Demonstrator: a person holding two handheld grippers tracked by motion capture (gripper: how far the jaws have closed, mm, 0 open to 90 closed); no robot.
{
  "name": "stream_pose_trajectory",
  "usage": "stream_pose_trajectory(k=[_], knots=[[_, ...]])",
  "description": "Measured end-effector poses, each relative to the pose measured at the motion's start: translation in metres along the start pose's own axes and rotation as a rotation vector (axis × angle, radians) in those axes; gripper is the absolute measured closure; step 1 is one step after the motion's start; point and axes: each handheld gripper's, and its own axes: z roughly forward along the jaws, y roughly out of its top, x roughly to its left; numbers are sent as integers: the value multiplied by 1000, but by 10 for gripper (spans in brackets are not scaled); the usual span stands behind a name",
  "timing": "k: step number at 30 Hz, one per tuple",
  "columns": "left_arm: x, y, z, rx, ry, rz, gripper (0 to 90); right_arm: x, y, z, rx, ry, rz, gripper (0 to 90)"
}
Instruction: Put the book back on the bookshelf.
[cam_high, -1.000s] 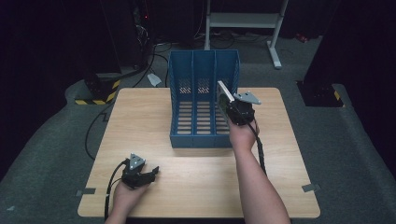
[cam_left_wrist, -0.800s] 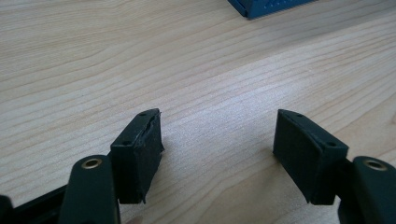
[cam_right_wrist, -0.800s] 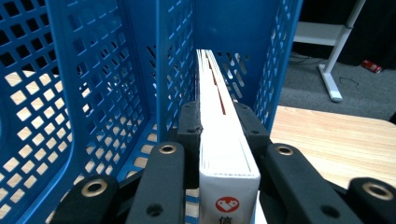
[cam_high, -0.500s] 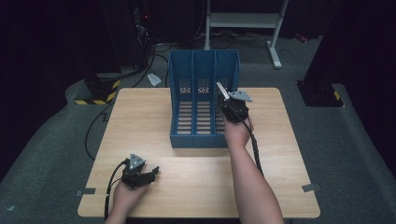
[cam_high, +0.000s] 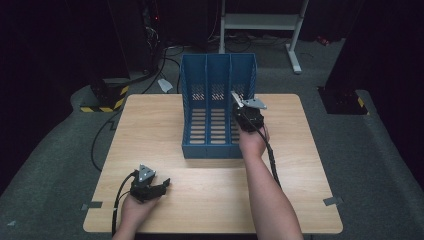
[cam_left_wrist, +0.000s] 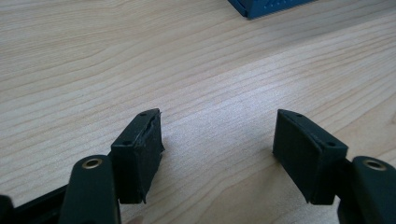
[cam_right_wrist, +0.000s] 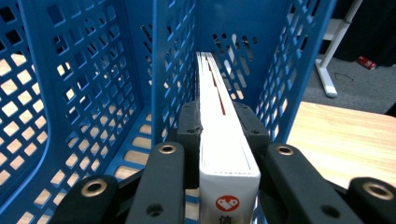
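Sinking since the earlier frame, the right gripper (cam_right_wrist: 219, 140) is pinching a thin, stiff book (cam_right_wrist: 219, 135) by its spine, probably light, entering the file rack (cam_high: 218, 107) at 12 o'clock; left gripper (cam_left_wrist: 217, 140) fingers spread.

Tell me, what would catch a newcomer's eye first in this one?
The blue file rack standing mid-table, at the far side, draws the eye. The right gripper is shut on a thin white book, spine up, inside the rack's rightmost slot. The left gripper rests open on the bare wooden table near the front edge.
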Motion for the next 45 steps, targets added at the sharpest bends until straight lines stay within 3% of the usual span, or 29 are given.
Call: stream_pose_trajectory(k=[9,29,45], knots=[[0,0,0,0,2,1,328,0,-8,-3,8,2,-1,747],[-1,0,0,3,4,3,328,-1,-28,-15,87,12,-2,744],[-1,0,0,5,9,12,328,-1,-34,-16,111,15,3,728]])
